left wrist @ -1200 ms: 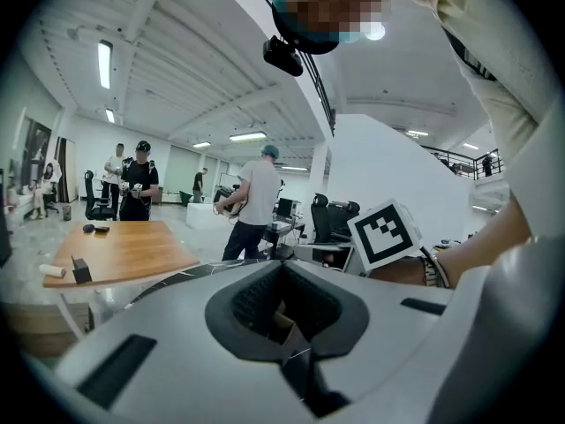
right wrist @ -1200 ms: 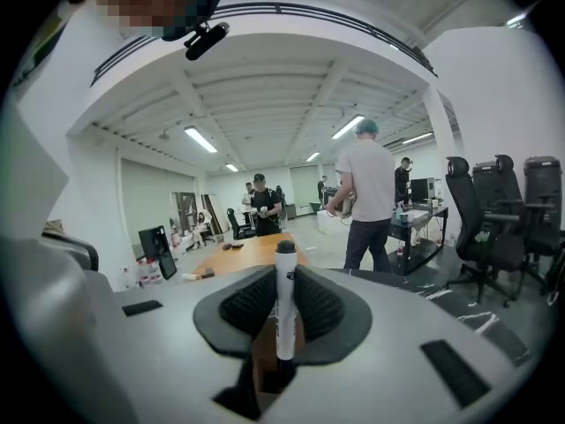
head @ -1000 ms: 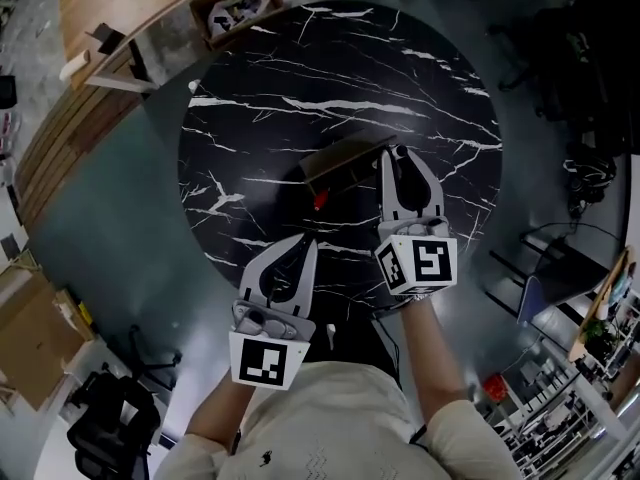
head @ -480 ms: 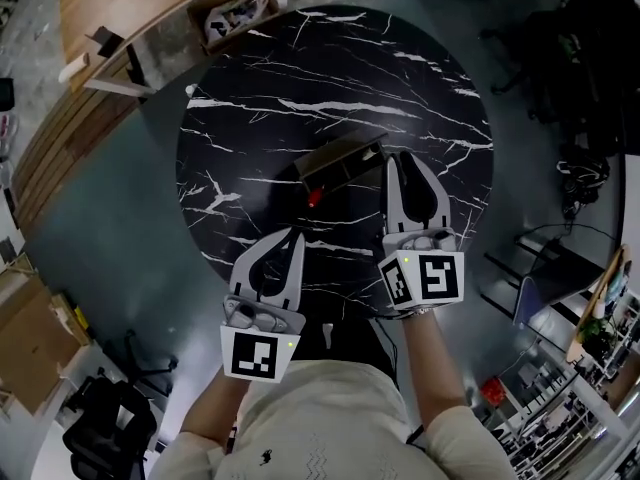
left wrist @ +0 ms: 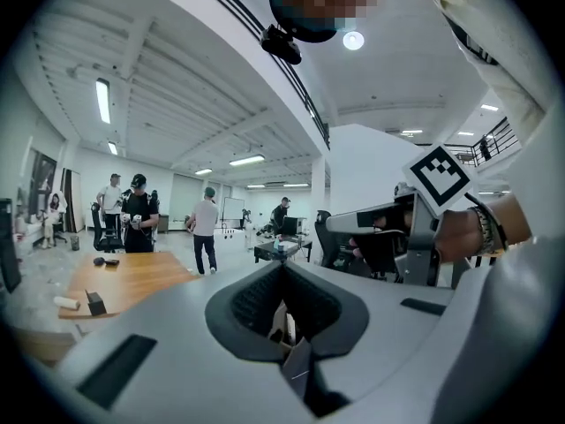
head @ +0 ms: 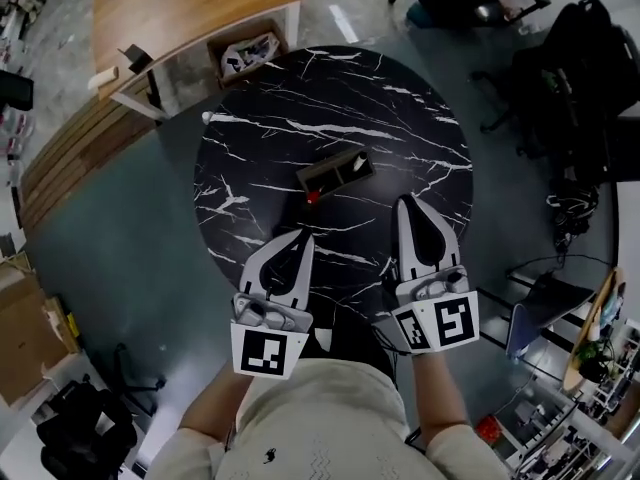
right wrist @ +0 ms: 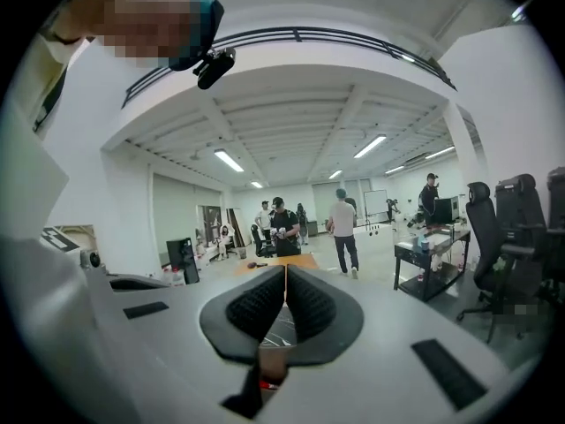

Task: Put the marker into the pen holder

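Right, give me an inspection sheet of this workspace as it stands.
Surface: round black marble table.
Job's things: pen holder near the centre; red marker lying on the table beside it, not inside.
Clutter: nothing seen on the table.
Grippers: left gripper and right gripper over the near edge, both shut, empty.
Cables: dark tangle on the floor at right, likely cables.
Surroundings: wooden desk, box, people beyond.
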`<action>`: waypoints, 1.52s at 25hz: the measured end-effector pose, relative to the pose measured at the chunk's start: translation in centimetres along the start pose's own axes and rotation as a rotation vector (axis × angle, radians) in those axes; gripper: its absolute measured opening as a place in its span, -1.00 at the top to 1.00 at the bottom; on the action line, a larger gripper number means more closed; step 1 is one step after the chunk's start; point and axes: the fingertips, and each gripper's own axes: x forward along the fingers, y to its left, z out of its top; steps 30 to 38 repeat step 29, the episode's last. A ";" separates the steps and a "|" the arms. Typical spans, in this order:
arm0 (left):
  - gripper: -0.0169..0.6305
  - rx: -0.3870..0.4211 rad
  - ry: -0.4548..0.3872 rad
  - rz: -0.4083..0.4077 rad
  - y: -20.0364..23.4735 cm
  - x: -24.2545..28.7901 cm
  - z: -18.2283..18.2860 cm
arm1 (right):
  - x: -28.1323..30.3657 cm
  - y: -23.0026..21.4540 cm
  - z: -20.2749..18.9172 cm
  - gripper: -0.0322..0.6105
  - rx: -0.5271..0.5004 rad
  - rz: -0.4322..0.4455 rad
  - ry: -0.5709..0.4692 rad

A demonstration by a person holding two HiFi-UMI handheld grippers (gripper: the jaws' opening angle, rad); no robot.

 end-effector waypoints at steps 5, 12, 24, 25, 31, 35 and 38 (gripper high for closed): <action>0.92 0.067 -0.045 0.063 -1.6 -2.8 2.7 | -3.1 2.3 1.8 0.83 -0.005 0.088 -0.024; 0.92 -0.062 -0.149 0.227 -4.5 -5.3 5.6 | -7.5 4.3 3.0 0.84 0.015 0.231 -0.017; 0.92 -0.078 -0.160 0.317 -9.0 -5.3 5.5 | -11.7 3.7 1.2 0.83 0.054 0.320 0.041; 0.92 -0.076 -0.161 0.323 -9.2 -5.2 5.6 | -11.8 3.4 1.3 0.84 0.049 0.324 0.043; 0.92 -0.097 -0.156 0.363 -10.2 -4.9 5.6 | -11.9 2.5 0.9 0.83 0.020 0.360 0.074; 0.92 -0.097 -0.156 0.363 -10.2 -4.9 5.6 | -11.9 2.5 0.9 0.83 0.020 0.360 0.074; 0.92 -0.097 -0.156 0.363 -10.2 -4.9 5.6 | -11.9 2.5 0.9 0.83 0.020 0.360 0.074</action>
